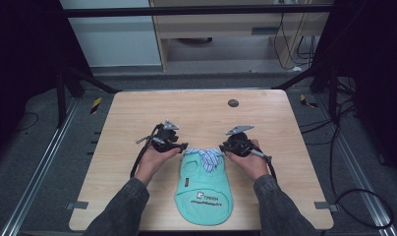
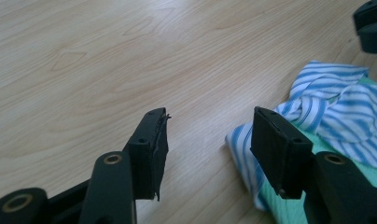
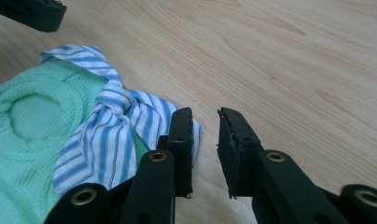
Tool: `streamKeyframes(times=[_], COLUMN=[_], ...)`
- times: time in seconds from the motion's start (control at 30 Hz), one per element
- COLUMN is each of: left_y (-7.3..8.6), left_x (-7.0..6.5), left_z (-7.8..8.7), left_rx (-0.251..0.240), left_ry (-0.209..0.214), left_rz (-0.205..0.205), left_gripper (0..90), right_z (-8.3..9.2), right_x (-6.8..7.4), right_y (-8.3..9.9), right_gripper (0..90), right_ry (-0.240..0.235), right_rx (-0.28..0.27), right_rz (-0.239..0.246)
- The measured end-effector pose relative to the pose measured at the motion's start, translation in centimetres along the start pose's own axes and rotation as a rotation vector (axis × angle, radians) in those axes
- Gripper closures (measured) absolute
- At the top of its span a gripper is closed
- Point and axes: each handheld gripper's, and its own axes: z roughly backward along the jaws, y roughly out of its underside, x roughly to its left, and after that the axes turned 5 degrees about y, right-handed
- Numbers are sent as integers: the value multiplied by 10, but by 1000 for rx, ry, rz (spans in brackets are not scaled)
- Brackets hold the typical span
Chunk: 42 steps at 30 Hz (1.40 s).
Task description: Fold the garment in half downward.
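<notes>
A small mint-green garment [image 1: 204, 189] with a blue-and-white striped collar [image 1: 210, 157] lies flat near the table's front edge, printed lettering on its lower part. My left gripper [image 1: 183, 146] sits just left of the collar, low over the wood. In the left gripper view it [image 2: 210, 116] is open, its right jaw standing over the collar's edge [image 2: 336, 102], nothing between the pads. My right gripper [image 1: 226, 146] sits just right of the collar. It [image 3: 205, 119] is open by a narrow gap over bare wood, its left jaw beside the collar's corner [image 3: 112, 126] and green cloth [image 3: 32, 126].
The wooden table [image 1: 137, 118] has a dark round spot [image 1: 233, 103] near its far edge. Black frame legs [image 1: 64, 93] stand at the far corners, and cables trail on the floor at right [image 1: 354, 196]. Each gripper view catches the other gripper's tip [image 2: 371, 23] [image 3: 32, 11].
</notes>
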Motion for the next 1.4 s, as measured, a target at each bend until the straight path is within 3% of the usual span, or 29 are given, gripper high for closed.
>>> streamKeyframes(times=[0.07, 0.2, 0.33, 0.5, 0.67, 0.77, 0.87, 1.0, 1.13, 1.4], left_y=[-3, -3, 2, 6, 11, 13, 14, 15, 15, 7], left_x=[-2, -8, -4, -1, -1, -2, -5, -8, -10, -15], left_z=[-8, -17, -24, -27, -28, -28, -27, -25, -24, -11], left_rx=[4, 36, 65, 87, 91, 85, 83, 88, 96, 76], left_ry=[6, 7, 1, 11, 29, 25, 51, 108, 126, 120], left_rz=[14, -5, 6, 8, 26, 14, 0, 5, 0, -46], left_gripper=[452, 437, 438, 411, 386, 387, 466, 680, 796, 843], right_z=[-6, -14, -19, -23, -25, -25, -24, -24, -23, -8], right_x=[0, 1, 5, 8, 13, 15, 17, 20, 24, 22], right_y=[-1, 0, 2, 5, 7, 6, 4, 1, 0, -4], right_gripper=[696, 658, 640, 595, 561, 561, 597, 711, 830, 839], right_ry=[1, -1, -10, -23, -17, -10, -15, -50, -75, -87], right_rx=[16, 40, 65, 81, 84, 90, 106, 132, 142, 102], right_rz=[-3, -1, 5, -6, 16, 31, 40, 62, 80, 103])
